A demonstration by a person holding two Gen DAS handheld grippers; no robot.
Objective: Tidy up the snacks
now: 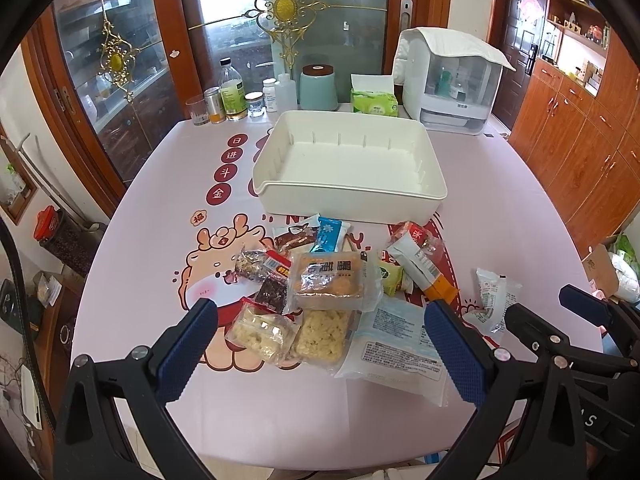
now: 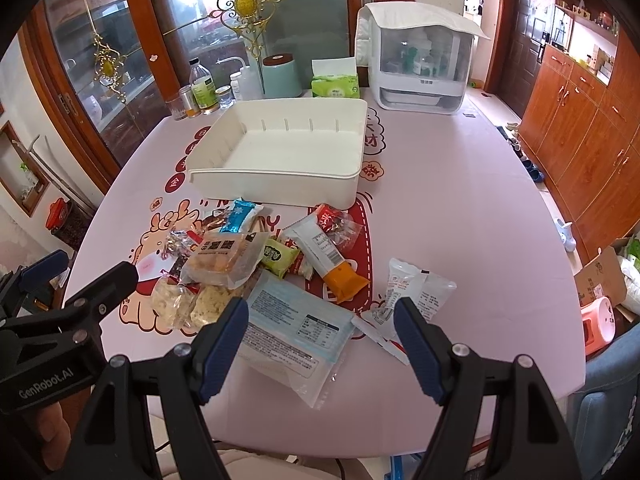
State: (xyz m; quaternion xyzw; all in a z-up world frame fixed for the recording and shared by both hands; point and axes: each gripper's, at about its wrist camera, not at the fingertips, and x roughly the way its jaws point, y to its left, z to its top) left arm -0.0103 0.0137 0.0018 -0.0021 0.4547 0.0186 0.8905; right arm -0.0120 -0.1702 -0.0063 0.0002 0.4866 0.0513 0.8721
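A pile of snack packets (image 1: 328,280) lies on the pink table, in front of an empty white bin (image 1: 348,164). The pile also shows in the right wrist view (image 2: 240,264), with the bin (image 2: 280,156) behind it. A large pale blue packet (image 2: 296,328) lies nearest, and a small white packet (image 2: 412,288) lies apart to the right. My left gripper (image 1: 320,340) is open and empty, hovering over the pile's near edge. My right gripper (image 2: 320,336) is open and empty above the blue packet. The right gripper also shows at the right edge of the left wrist view (image 1: 556,312).
Bottles and jars (image 1: 232,96), a teal canister (image 1: 319,86), a tissue pack (image 1: 374,100) and a white appliance (image 1: 452,80) stand along the table's far edge. Wooden cabinets (image 1: 580,136) stand to the right. A glass door is behind.
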